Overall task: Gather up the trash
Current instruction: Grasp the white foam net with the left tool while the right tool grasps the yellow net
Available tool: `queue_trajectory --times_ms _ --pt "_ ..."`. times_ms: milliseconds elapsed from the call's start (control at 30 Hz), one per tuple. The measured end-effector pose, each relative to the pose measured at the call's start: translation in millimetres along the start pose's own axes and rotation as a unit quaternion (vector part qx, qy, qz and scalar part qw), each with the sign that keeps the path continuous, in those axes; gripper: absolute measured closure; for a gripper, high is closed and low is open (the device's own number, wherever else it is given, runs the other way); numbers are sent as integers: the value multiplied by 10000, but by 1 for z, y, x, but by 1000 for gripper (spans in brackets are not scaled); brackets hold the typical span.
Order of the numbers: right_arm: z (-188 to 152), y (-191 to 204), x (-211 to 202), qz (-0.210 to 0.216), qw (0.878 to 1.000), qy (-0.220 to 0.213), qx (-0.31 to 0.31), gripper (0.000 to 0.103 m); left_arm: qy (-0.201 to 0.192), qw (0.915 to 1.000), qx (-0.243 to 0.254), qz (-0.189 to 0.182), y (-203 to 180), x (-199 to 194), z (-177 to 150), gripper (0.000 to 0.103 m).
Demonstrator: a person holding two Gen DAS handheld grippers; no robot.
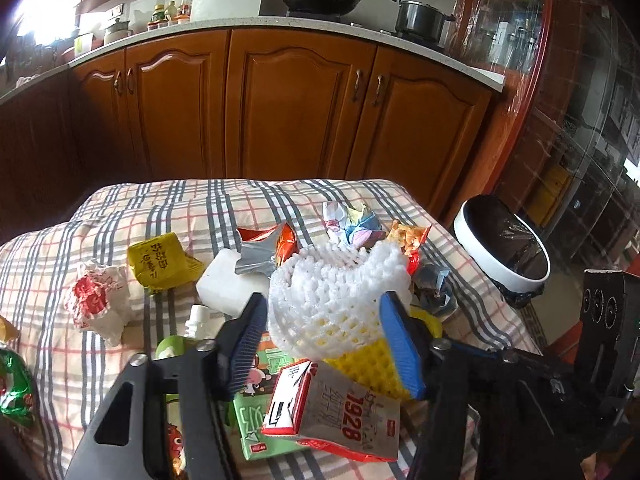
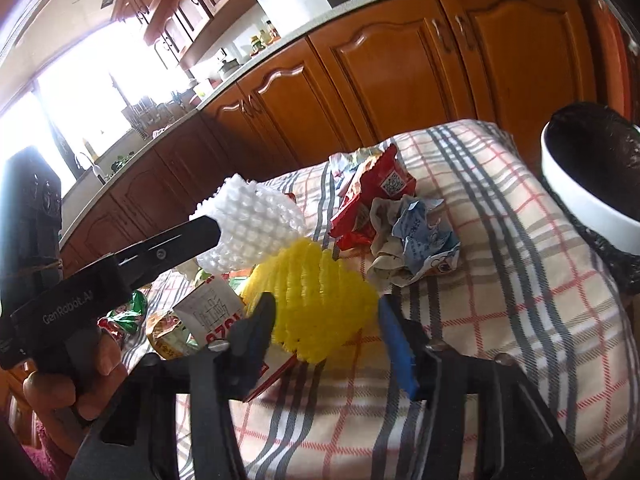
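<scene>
— Blue-padded fingers of the left claw [image 1: 326,332] sit closest, and they look pressed onto the white foam fruit net [image 1: 336,292] from both sides. Lifted or resting, would you say?

— Pinched, I think; the right wrist view shows that white net [image 2: 248,232] sticking out past the black finger, tilted up and away from the checked cloth covering the desk [image 2: 500,280]. I cannot tell if its lower edge touches the yellow foam fruit net [image 2: 320,308].

— And the right claw [image 2: 326,338]?

— Spread wide, holding nothing. The yellow net lies straight ahead between its fingers, nearer the left one, its long axis running across the gap.

— So the right side is better placed for the yellow one?

— That is my judgement. The white round bin with a black liner [image 2: 592,184] stands off the desk's right edge, well apart from the left claw, nearer the right.

— Anything in the way?

— A grey paper carton with red print [image 1: 340,412] lies just beneath the yellow net [image 1: 372,364]; closing low might catch it.
</scene>
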State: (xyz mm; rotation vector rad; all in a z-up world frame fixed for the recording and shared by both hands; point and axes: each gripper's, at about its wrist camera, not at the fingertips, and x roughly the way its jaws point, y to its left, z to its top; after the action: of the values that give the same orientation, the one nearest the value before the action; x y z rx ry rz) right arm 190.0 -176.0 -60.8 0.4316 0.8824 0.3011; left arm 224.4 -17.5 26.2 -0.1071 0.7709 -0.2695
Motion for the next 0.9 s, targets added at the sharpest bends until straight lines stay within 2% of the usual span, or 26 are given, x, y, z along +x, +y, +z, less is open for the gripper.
queue_trajectory --times_ms 33,133,167,500,533,600,633,667,733,900 --pt "0 -1 2 35 10000 43 25 77 64 9999 -25 -106 0 3 1 76" --pt "-3 -5 0 150 9998 49 87 92 78 9997 -16 -246 3 4 2 86" --pt "-4 -4 -2 172 9998 30 88 102 55 9997 8 -243 6 4 3 87" --pt "-3 -3 -51 168 9990 -403 -37 103 -575 9976 -7 -386 5 -48 -8 92" --pt "-1 -4 -54 159 9990 -422 -25 100 -625 9973 -40 -388 7 -52 -9 92" --pt "3 -9 -47 160 9993 -317 64 86 -711 9968 -101 -364 10 -61 -13 92" --pt "3 -11 -41 110 9996 -233 107 61 -730 9967 -122 -344 10 -63 -15 92" --pt "3 -11 -35 119 9997 -165 142 42 -735 9967 -147 -324 13 -65 -17 92" --pt "2 -7 -23 165 9997 -76 132 36 -720 9968 -202 -297 16 -67 -21 92" --pt "1 -3 10 193 9993 229 227 38 -725 9965 -299 -290 20 -73 -27 92"
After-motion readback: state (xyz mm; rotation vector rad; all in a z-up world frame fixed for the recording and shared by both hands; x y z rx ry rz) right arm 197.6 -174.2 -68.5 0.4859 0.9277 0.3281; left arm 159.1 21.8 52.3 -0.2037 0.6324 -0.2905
